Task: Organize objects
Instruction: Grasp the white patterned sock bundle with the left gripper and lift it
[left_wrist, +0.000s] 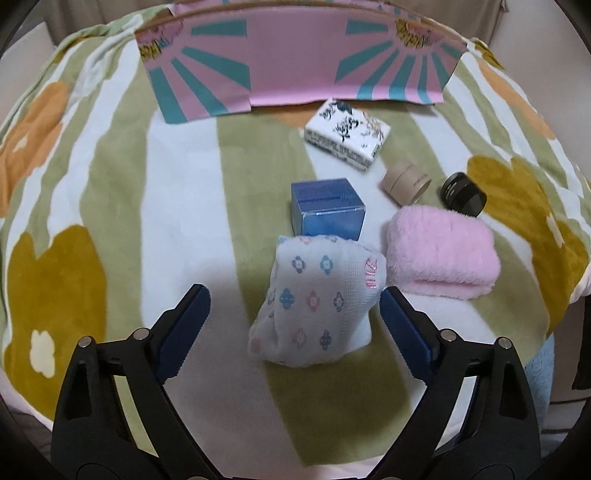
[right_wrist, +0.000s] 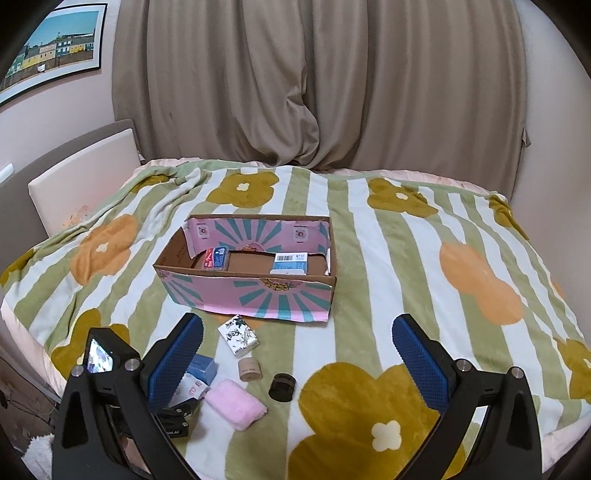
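Flower-patterned white pouch (left_wrist: 317, 310) lies on the striped flowered blanket (left_wrist: 110, 177), between the left gripper (left_wrist: 291, 314)'s wide-spread jaws — the right pad is just beside it, whether touching I cannot tell; the left pad stands apart. At its twelve o'clock sits a blue box (left_wrist: 327, 206), at two o'clock a folded pink towel (left_wrist: 443, 251). Right gripper (right_wrist: 295, 354) hangs over the blanket with jaws wide and empty — the pink cardboard box (right_wrist: 251, 295) at its twelve o'clock.

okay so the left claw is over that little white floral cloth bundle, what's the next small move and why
Probably close the left claw on the white floral bundle. The bundle sits between its open fingers, the pads not yet pressing, and the box it likely belongs in stands beyond, open.
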